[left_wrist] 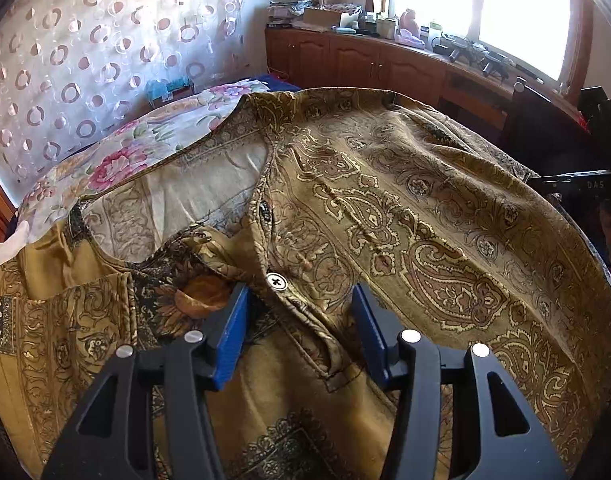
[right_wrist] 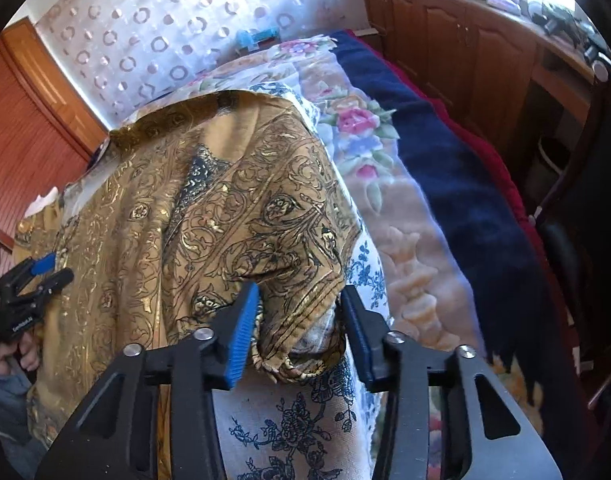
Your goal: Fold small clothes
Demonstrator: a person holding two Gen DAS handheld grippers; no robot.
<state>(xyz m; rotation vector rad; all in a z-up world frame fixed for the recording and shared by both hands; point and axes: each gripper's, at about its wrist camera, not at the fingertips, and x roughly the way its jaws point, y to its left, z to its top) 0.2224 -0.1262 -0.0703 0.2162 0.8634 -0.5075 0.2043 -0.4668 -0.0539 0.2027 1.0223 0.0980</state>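
The mustard paisley shirt (left_wrist: 405,208) lies spread on the bed, neck opening toward ten o'clock in the left wrist view, its long axis running from there down to four o'clock. Its buttoned placket, with a white button (left_wrist: 276,281), passes between the blue pads of the left gripper (left_wrist: 301,312), which stand apart and loose around the cloth. The right gripper (right_wrist: 299,312) brackets a bunched sleeve cuff (right_wrist: 301,344); whether its pads pinch it I cannot tell. Beneath is a white sheet with blue flowers (right_wrist: 297,432), then a floral blanket (right_wrist: 409,216) and navy cover (right_wrist: 465,184). Wooden cabinets (left_wrist: 345,60) sit at one o'clock under a bright window (left_wrist: 505,12); a ring-patterned curtain (left_wrist: 85,52) hangs at eleven.
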